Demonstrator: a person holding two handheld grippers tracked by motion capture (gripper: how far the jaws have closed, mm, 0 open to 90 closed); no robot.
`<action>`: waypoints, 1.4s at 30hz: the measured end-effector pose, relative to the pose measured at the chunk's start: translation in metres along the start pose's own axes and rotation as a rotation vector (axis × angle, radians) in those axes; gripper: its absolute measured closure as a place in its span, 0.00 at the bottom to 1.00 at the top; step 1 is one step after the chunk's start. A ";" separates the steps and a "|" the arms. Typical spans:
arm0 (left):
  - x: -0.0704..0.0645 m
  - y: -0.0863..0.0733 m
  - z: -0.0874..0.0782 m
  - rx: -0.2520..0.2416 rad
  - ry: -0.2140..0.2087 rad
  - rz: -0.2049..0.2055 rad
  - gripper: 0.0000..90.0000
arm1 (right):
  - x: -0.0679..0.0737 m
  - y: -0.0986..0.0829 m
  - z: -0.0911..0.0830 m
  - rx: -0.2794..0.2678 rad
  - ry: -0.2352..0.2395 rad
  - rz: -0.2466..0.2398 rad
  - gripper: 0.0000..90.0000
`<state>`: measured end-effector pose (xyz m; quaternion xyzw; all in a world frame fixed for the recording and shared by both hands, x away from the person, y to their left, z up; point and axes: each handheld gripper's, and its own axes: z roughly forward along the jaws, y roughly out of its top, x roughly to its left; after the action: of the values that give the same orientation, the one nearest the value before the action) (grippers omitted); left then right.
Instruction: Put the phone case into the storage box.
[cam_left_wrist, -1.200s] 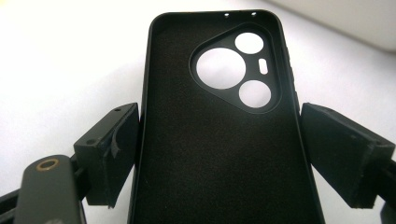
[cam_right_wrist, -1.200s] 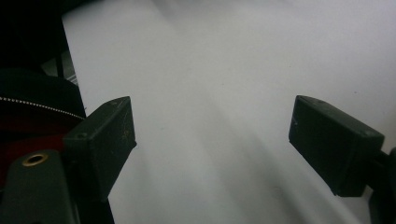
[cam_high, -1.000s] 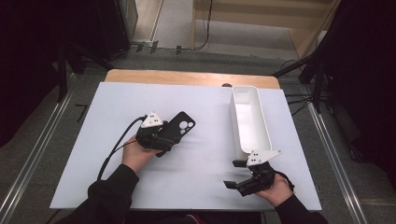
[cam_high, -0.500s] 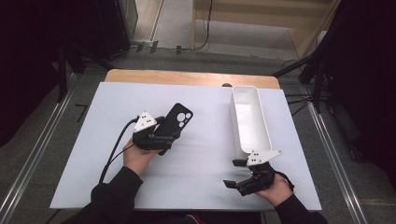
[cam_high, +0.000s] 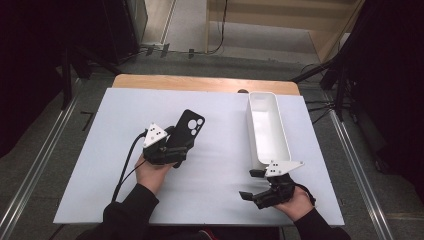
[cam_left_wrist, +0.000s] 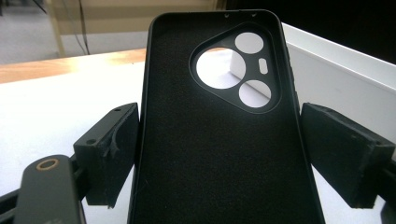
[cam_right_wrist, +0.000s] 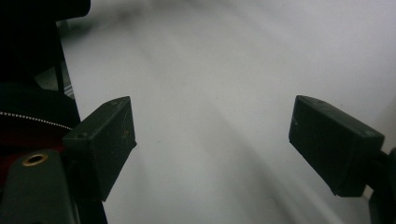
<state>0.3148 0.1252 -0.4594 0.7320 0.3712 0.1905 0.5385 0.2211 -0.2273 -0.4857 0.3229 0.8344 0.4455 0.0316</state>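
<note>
A black phone case (cam_high: 189, 129) is held at the middle left of the white table, its camera cut-out end pointing away from me. My left gripper (cam_high: 181, 145) is shut on its lower part. In the left gripper view the case (cam_left_wrist: 219, 140) stands between both pads (cam_left_wrist: 112, 149), inner side facing the camera, with the table showing through the cut-outs. My right gripper (cam_high: 250, 184) rests low near the table's front right, jaws wide apart. Nothing but bare table lies between its pads (cam_right_wrist: 105, 140) in the right gripper view.
A long white bin (cam_high: 285, 145) stands at the right of the white tabletop (cam_high: 100, 150), running front to back; its wall (cam_left_wrist: 336, 70) shows behind the case. A wooden strip (cam_high: 200, 84) edges the far side. Dark stands and cables surround the table.
My left gripper has shifted slightly left with the phone case, whose far end now points more straight away. The right gripper has stayed put.
</note>
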 end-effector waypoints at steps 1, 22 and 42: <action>-0.002 -0.001 0.000 -0.010 0.008 0.004 0.16 | 0.000 0.000 0.000 -0.005 0.000 0.002 0.15; -0.030 -0.014 -0.003 -0.078 0.088 0.016 0.16 | 0.009 0.014 -0.003 -0.057 -0.011 0.047 0.15; -0.030 -0.018 -0.001 -0.080 0.094 -0.006 0.16 | 0.014 0.041 0.001 -0.093 -0.096 0.094 0.15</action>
<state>0.2886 0.1063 -0.4725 0.6990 0.3904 0.2377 0.5500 0.2311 -0.2021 -0.4514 0.3811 0.7942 0.4688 0.0655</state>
